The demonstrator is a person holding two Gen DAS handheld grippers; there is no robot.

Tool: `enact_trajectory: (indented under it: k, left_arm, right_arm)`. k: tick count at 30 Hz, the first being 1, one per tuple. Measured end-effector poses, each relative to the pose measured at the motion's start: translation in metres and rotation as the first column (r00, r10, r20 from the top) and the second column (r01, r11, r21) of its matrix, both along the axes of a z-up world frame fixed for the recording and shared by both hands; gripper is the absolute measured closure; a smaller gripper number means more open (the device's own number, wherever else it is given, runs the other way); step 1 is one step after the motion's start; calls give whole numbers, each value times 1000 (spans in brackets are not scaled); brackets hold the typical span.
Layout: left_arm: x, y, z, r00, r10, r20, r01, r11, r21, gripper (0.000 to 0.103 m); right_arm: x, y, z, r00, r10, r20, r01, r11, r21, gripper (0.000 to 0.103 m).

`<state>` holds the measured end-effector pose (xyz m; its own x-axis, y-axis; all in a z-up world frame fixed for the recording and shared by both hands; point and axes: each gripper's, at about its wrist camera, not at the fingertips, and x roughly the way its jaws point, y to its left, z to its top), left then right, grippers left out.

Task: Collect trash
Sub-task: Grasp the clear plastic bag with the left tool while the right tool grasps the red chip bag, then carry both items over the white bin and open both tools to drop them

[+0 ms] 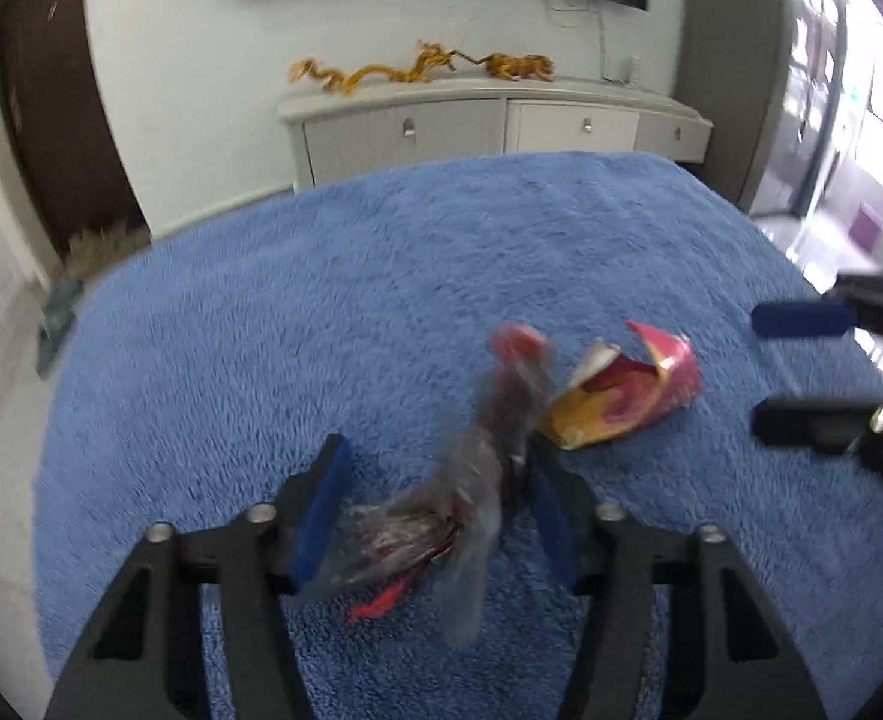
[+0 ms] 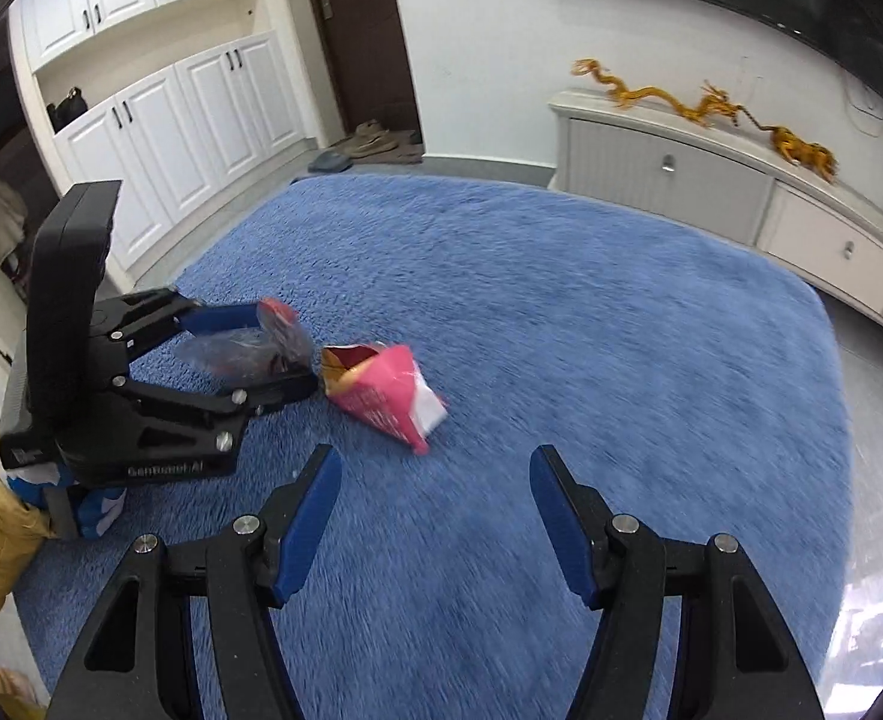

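Collecting wrappers off the blue rug (image 2: 561, 312) — left claw (image 1: 435, 504) has the clear wrapper (image 1: 441, 516) between its fingers, jaws spread fairly wide, grip looks loose.

Pink bag (image 2: 387, 396) lies on the rug just ahead of the left claw's tips, ahead and slightly left of the right claw (image 2: 435, 510), which hangs wide and empty. To do this well: pinch tighter on the clear wrapper before lifting — it's blurred and floppy, may slip. For the bag, bring the right claw straight in, straddle a raised crumpled edge, close on film, not rug pile.
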<state>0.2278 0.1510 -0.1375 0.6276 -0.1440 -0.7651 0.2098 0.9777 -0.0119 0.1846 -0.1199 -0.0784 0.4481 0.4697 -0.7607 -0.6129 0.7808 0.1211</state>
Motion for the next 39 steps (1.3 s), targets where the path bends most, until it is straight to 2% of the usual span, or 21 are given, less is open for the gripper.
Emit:
enact_trajectory:
  k: [5,12,18,20,23,28,32,34,39]
  left_arm:
    - [-2,6,0,1000,4,4,-4,999,-41,58]
    - [-3,18,1,1000,16,-6,-16,994,-107,60]
    - [-3,18,3,1000,19,-15,-21,993,-115,60]
    - [-2,18,3,1000,20,-16,-21,993,-118,60]
    - [-2,19,3,1000,20,-15,-21,993,-117,60]
    - [-2,21,3,999,30,-14,-31,993,-112,64]
    - [-4,22,5,998,66,-8,-67,993,-93,77]
    - [-9,22,7,997,81,0,-81,993,-85,80]
    - [-38,10,14,998,67,-3,-67,991,-116,80]
  right_arm:
    - [8,20,-5,999,54,5,-54,998,-21,40]
    - [25,40,-11,995,96,15,-95,994,-51,39]
    - [35,49,-20,993,116,-21,-116,992,-40,39]
    - [34,51,-24,993,117,-23,-118,992,-46,47]
    - [28,52,-26,993,120,-20,-121,991,-51,50]
    - [12,37,-21,995,94,-21,-95,995,-34,55]
    - [-5,16,-17,998,48,-33,-49,998,-37,57]
    - [-17,4,-15,999,21,-37,-23,999,-41,58]
    - [-52,-26,2,999,-31,-26,30,999,-22,59]
